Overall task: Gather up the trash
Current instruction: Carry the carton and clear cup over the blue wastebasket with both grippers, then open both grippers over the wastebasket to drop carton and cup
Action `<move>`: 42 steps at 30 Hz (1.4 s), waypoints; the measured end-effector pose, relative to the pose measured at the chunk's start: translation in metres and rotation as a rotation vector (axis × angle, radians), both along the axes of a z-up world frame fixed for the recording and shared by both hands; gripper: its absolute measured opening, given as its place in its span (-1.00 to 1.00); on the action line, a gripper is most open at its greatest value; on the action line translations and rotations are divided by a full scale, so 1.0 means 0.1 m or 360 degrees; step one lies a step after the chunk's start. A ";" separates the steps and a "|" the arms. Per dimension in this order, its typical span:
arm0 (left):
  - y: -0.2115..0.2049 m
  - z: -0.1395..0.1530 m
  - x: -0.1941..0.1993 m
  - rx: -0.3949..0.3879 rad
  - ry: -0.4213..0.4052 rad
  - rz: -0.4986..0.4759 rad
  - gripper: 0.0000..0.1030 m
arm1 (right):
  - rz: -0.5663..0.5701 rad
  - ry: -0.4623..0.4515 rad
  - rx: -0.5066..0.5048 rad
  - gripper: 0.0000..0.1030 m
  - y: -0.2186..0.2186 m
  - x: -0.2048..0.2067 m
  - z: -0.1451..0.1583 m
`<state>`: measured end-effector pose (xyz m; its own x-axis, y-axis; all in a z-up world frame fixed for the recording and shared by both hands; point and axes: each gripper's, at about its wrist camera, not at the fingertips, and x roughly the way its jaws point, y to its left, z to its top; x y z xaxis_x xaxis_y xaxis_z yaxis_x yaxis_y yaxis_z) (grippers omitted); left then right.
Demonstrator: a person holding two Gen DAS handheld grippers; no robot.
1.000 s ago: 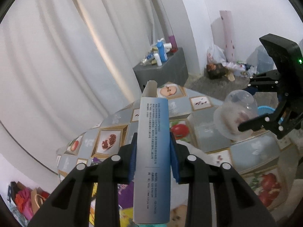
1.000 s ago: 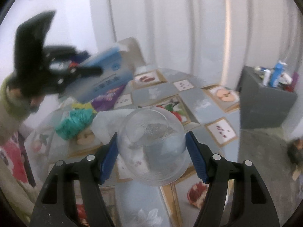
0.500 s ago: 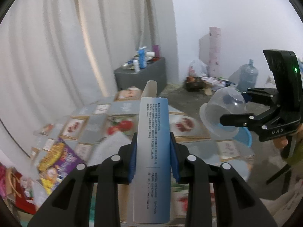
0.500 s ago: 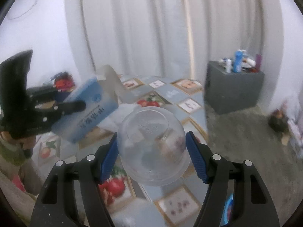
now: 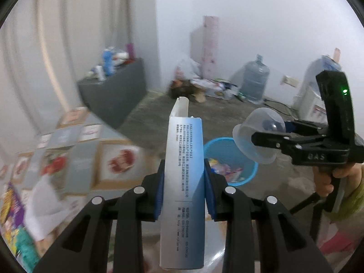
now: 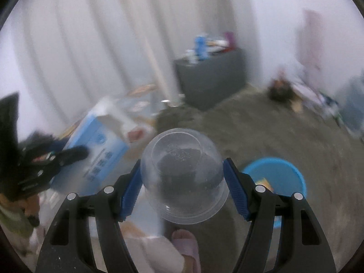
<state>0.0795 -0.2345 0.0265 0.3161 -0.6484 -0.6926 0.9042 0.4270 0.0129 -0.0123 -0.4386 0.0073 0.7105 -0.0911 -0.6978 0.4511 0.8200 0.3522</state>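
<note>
Left wrist view: the table has slid off to the left since a second ago and the blue bin (image 5: 229,161) now sits ahead on the floor, so the drop looks close. Left gripper (image 5: 183,182) clamps the carton (image 5: 183,170).

Right wrist view: bin newly visible lower right. Right gripper (image 6: 182,182), wide, grips the clear cup (image 6: 183,177).

Soft, even indoor light; fisheye frames with motion blur.

Both views curve hard at the edges and end in a dark round vignette. The curtain (image 5: 56,45) glows pale, with one warm streak down a fold. The box (image 5: 184,182) and cup (image 6: 184,177) stay sharp; the table (image 5: 75,150) and floor (image 6: 273,136) smear. Shadows are faint. A green lamp (image 5: 345,91) shines.
</note>
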 end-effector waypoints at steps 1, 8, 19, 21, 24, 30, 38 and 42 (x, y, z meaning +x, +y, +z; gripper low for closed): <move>-0.19 -0.05 0.00 0.0015 0.0053 -0.0040 -0.43 | -0.0062 0.0011 0.0035 0.27 -0.12 -0.06 -0.06; -1.22 -0.39 0.08 0.0161 0.0277 -0.0224 -0.42 | -0.0462 0.0114 0.0298 0.28 -0.85 -0.29 -0.59; -2.55 -1.18 0.19 0.0477 0.0539 -0.0353 -0.34 | -0.0830 0.0249 0.0737 0.32 -1.62 -0.16 -1.45; -2.68 -1.28 0.19 0.0495 0.0554 -0.0337 0.13 | -0.0895 0.0262 0.0790 0.39 -1.67 -0.29 -1.53; -2.79 -1.30 0.20 0.0453 0.0597 -0.0306 0.16 | -0.0938 0.0258 0.0809 0.41 -1.70 -0.34 -1.58; -2.70 -1.13 0.20 0.0366 0.0610 -0.0297 0.21 | -0.0881 0.0250 0.0741 0.41 -1.61 -0.40 -1.47; -2.35 -0.86 0.18 0.0261 0.0579 -0.0218 0.23 | -0.0816 0.0223 0.0603 0.41 -1.38 -0.51 -1.19; -2.04 -0.67 0.18 0.0185 0.0557 -0.0147 0.24 | -0.0765 0.0280 0.0468 0.41 -1.25 -0.50 -1.02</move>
<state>0.0972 -0.4380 -0.0408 -0.0086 -0.5739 -0.8189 0.8969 0.3576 -0.2600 -0.0625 -0.5631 -0.0949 0.5085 -0.1589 -0.8463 0.8202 0.3885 0.4199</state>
